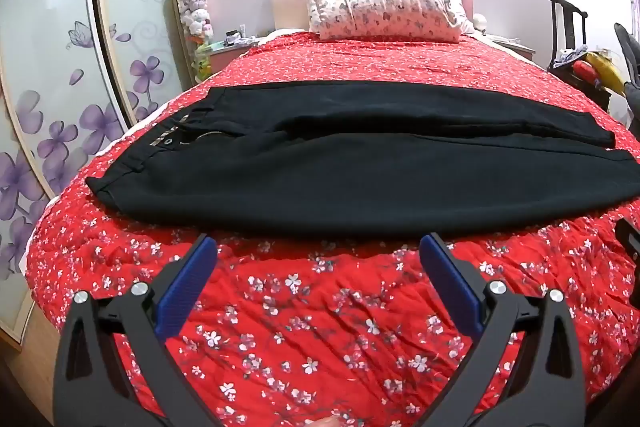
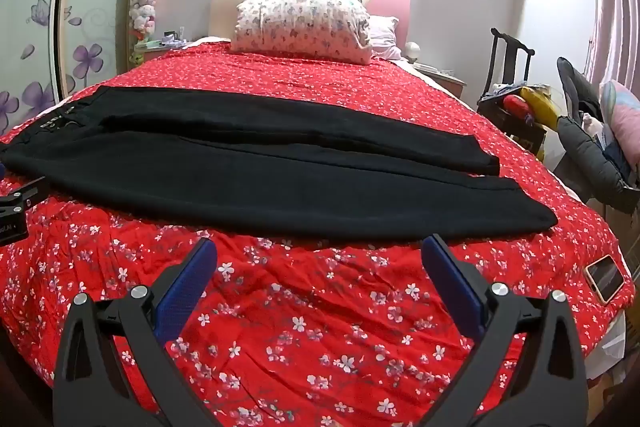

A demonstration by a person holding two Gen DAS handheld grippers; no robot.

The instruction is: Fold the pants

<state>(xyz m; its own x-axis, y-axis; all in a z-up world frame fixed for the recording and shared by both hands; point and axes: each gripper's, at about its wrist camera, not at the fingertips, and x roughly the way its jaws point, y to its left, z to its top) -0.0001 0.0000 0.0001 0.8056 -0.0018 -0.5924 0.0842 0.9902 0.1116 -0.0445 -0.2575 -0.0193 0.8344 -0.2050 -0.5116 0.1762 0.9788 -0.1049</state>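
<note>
Both my grippers, left gripper [image 1: 318, 255] and right gripper [image 2: 320, 259], have jaws spread wide, empty. The long black fabric pants [image 1: 340, 167] lie flat on the red floral bedspread [image 1: 320, 327] just ahead of the jaws. Looks soft and floppy, so I'd pinch waistband and cuffs.

Black pants [image 1: 360, 163] lay on a red bedspread [image 1: 320, 327] sprinkled with small white blossoms. The pillow [image 2: 300, 25] was white with a grey butterfly print. Purple flowers marked the pale wardrobe doors [image 1: 60, 75]. Both grippers [image 1: 318, 247] [image 2: 320, 249] were black with blue pads [image 2: 452, 283].
</note>
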